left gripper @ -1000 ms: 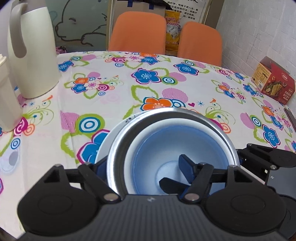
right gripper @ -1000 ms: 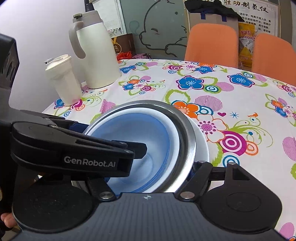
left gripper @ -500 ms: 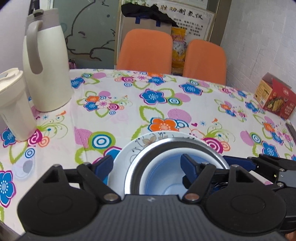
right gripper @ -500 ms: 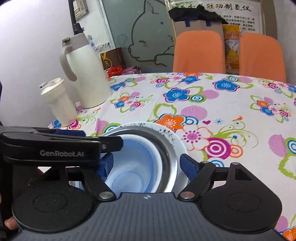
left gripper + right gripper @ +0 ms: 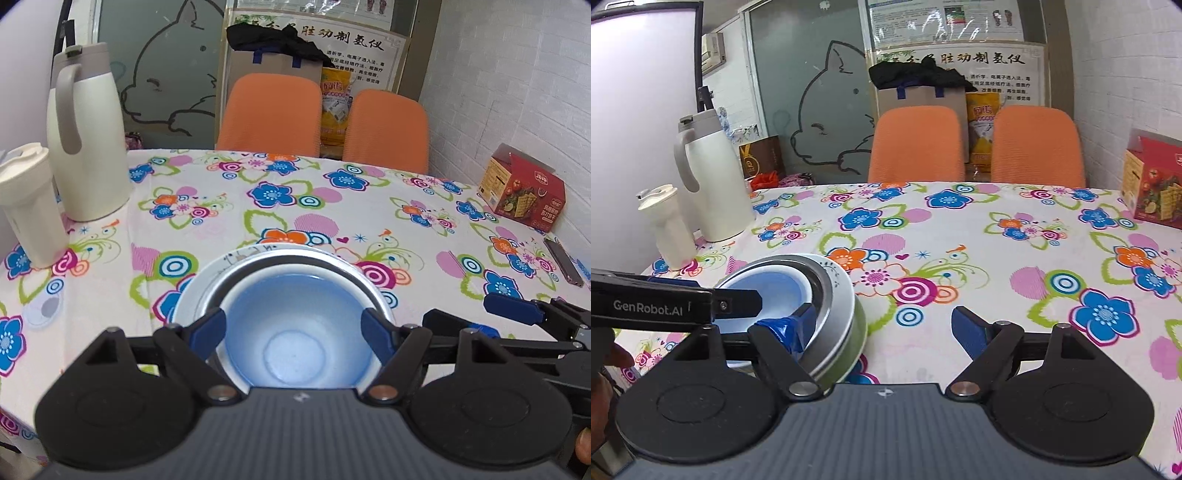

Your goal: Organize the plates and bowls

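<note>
Left gripper [image 5: 295,334]: hovering above the stacked dishes, camera looking down into the bowl; jaws standing apart, one blue pad on each side of the blue bowl's mouth, clamping nothing.
Right gripper [image 5: 884,326]: sitting to the right of the stack, over bare cloth; jaws spread wide, empty. Its left pad [image 5: 798,325] is overlapping the steel rim in view; contact cannot be told.
Stack position: sitting near the front-left edge of the bench [image 5: 997,236], on the flowered cloth.
Stack order: blue bowl [image 5: 295,332] nesting inside the steel bowl [image 5: 325,264], both resting on the white plate [image 5: 192,295].
Orientation: all three are sitting upright, mouths opening upward; round, so showing no long axis along the bench.
Plate detail: dark printed pattern showing on its far rim.
Surroundings: cream jug [image 5: 86,147] and smaller cream cup [image 5: 27,206] standing at the left edge; red box [image 5: 524,194] lying near the right wall, well apart from the stack.
Person: fingertips [image 5: 618,356] showing at the lower left of the right wrist view.
</note>
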Demonstrator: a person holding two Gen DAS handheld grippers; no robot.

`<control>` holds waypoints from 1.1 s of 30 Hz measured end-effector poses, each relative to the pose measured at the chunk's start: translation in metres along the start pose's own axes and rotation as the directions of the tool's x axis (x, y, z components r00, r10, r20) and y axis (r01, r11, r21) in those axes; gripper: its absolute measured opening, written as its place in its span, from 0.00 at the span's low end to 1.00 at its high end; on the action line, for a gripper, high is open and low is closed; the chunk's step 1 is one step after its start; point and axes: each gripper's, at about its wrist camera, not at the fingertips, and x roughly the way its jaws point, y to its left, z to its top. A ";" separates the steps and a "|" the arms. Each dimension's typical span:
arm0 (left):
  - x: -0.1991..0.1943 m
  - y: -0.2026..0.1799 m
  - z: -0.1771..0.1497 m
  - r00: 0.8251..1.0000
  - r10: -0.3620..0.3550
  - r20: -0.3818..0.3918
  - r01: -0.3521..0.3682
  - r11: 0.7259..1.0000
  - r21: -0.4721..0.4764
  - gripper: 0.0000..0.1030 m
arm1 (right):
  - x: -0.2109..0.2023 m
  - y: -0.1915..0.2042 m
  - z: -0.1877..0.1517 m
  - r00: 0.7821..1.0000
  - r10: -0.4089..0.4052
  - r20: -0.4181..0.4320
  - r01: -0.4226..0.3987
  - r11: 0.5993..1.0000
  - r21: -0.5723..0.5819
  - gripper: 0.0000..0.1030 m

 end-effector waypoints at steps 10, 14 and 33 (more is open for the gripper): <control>-0.035 -0.038 -0.058 1.000 0.007 0.005 -0.007 1.000 0.015 0.73 | -0.045 -0.019 -0.046 0.997 -0.065 0.039 0.060 0.992 0.108 0.66; -0.046 -0.047 -0.083 1.000 0.002 0.002 -0.002 1.000 0.031 0.73 | -0.059 -0.018 -0.065 0.996 -0.070 0.049 0.064 0.991 0.115 0.66; -0.078 -0.071 -0.121 0.998 0.009 0.057 -0.016 0.993 0.116 0.73 | -0.093 -0.018 -0.092 0.991 -0.089 0.102 0.077 0.990 0.120 0.66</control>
